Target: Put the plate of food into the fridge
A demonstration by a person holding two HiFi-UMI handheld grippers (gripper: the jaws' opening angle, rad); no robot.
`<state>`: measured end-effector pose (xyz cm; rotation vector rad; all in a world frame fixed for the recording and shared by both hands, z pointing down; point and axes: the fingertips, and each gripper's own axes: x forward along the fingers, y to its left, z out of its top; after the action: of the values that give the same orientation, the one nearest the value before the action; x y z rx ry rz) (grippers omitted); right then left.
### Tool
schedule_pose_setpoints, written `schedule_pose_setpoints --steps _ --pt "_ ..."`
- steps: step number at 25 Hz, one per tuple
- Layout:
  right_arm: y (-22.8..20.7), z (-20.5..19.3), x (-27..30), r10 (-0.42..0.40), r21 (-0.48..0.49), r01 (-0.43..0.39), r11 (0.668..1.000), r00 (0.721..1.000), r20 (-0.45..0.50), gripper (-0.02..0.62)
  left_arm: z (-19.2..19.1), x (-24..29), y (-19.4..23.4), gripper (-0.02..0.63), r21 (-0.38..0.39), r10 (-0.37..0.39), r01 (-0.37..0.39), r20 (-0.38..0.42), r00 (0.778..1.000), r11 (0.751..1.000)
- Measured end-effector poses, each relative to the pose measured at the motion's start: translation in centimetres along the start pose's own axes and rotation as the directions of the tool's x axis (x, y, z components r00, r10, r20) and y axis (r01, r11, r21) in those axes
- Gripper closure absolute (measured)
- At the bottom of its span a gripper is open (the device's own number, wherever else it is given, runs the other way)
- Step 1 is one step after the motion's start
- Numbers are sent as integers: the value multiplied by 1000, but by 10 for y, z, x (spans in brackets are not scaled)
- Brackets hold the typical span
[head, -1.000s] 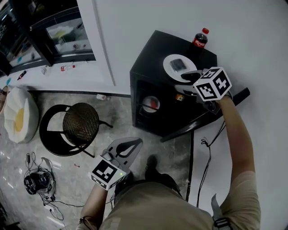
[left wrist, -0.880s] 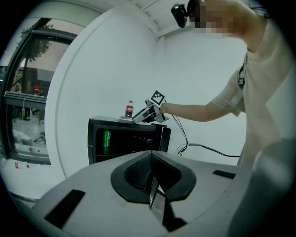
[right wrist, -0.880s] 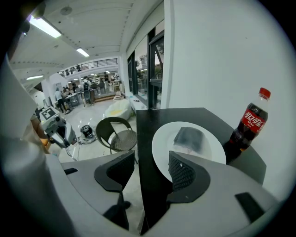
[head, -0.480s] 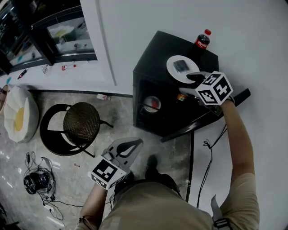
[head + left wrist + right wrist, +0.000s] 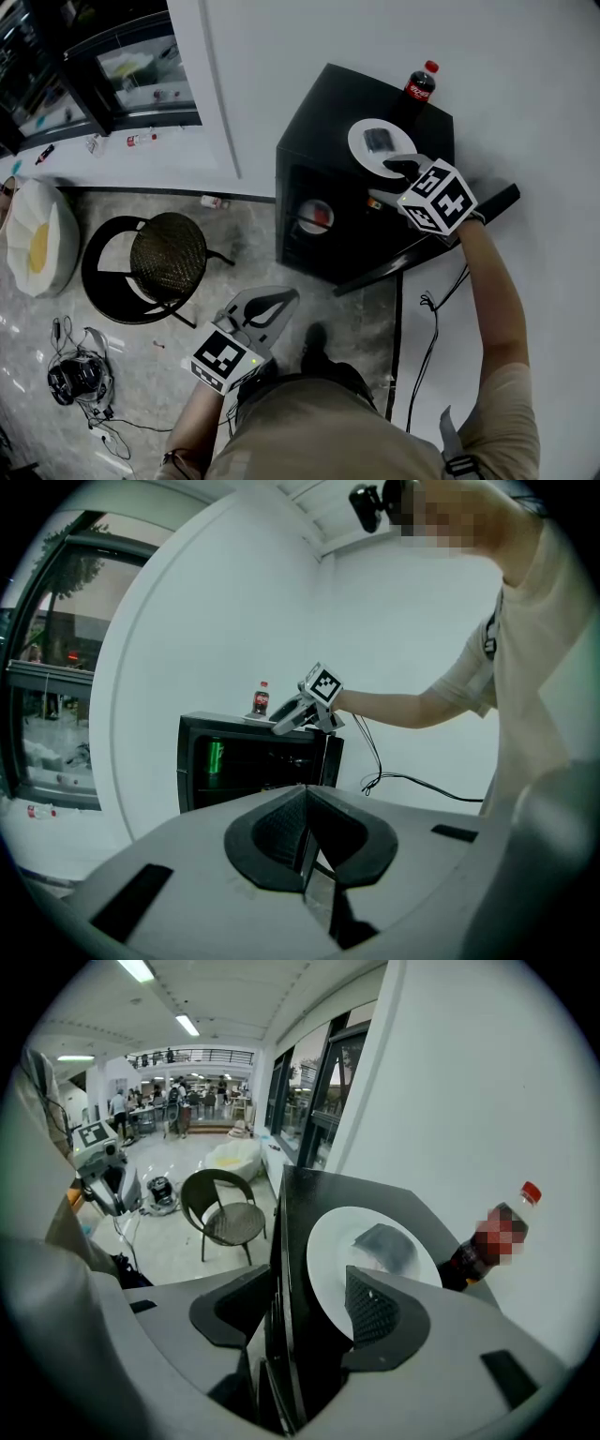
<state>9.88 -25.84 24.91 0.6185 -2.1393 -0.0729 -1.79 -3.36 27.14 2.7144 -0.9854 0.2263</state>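
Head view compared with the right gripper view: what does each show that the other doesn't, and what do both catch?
Only the head view: a red-and-white item inside the fridge, and a cable tangle on the floor. Only the right gripper view: a far hall with people and ceiling lights. Both: the black fridge, the white plate with food, the cola bottle, the round chair, the left gripper and the right gripper.
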Motion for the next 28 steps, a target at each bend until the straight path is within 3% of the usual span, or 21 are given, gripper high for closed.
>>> schedule_pose_setpoints --steps 11,16,23,28 --pt "9 0 -3 -38 -63 38 997 999 -4 348 -2 0 -3 594 -7 -4 4 1 1000 1000" --pt "4 -1 -4 -103 -73 105 992 994 26 348 -4 -1 -3 595 -8 -7 7 -7 1000 1000" --pt "-2 -13 0 -146 -153 135 979 987 -62 348 -7 0 -3 594 -13 -11 11 -16 1000 1000" --pt "-1 -17 1 -204 -255 174 951 974 -95 348 -8 3 -4 595 -16 -19 19 -21 1000 1000"
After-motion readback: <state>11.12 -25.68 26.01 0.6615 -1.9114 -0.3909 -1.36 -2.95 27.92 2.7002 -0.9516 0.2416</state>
